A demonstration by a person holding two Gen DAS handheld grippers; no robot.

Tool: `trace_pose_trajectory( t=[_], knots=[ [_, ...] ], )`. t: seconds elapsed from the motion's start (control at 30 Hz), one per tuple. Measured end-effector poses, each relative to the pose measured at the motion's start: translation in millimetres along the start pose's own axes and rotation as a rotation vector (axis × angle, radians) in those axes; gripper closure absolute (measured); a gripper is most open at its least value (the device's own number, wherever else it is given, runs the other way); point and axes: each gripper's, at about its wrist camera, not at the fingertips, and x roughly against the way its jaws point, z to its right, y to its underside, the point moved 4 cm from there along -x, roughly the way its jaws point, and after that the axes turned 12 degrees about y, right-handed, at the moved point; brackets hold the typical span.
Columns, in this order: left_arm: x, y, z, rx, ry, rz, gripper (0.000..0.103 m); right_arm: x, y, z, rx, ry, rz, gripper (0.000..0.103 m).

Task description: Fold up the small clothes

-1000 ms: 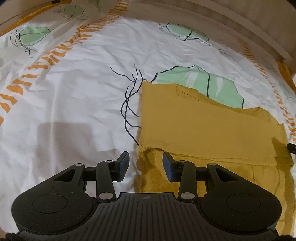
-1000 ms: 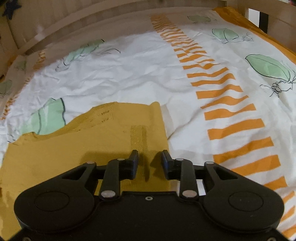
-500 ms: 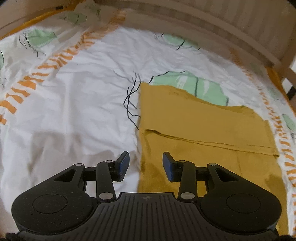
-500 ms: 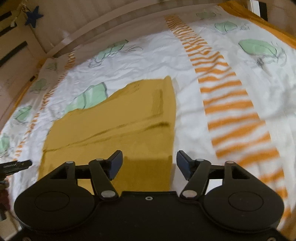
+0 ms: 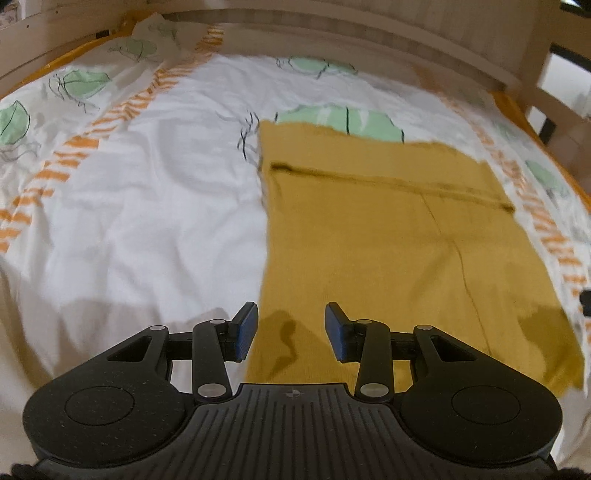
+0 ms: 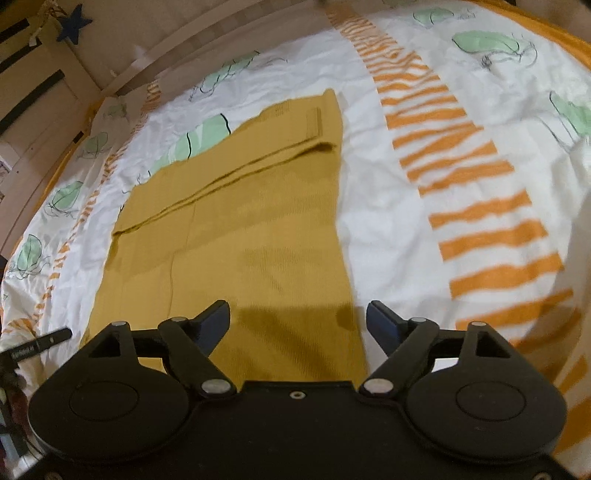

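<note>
A mustard-yellow knit garment (image 5: 388,236) lies flat on the bed with its far part folded over, leaving a fold edge across it. It also shows in the right wrist view (image 6: 255,221). My left gripper (image 5: 290,328) is open and empty, raised above the garment's near left edge. My right gripper (image 6: 298,325) is wide open and empty, raised above the garment's near right edge. Neither gripper touches the cloth.
The bed sheet (image 5: 147,206) is white with green leaves and orange stripes (image 6: 480,221). A wooden bed rail (image 5: 332,33) runs along the far side. The tip of the other gripper (image 6: 40,341) shows at the left of the right wrist view.
Both grippers have pulled back and up from the garment. The right gripper opened from nearly shut to wide open, releasing the folded edge. The left stayed open.
</note>
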Motion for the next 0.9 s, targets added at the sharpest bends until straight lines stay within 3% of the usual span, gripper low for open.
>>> trace_pose_trajectory(
  t=[0.1, 0.3, 0.53, 0.9],
  knots=[
    [1, 15, 0, 0.024, -0.002, -0.029, 0.064, 1, 6, -2, -0.005, -0.007, -0.015, 0.011],
    [-7, 44, -8, 0.065, -0.028, -0.098, 0.064, -6, 16, -1, -0.022, -0.016, -0.057, 0.010],
    [-14, 53, -1, 0.030, -0.049, -0.122, 0.058, -30, 26, -1, -0.042, -0.022, -0.139, 0.006],
    [-14, 56, -9, 0.144, -0.006, -0.088, 0.056, -29, 38, 6, -0.071, -0.092, -0.080, 0.000]
  ],
)
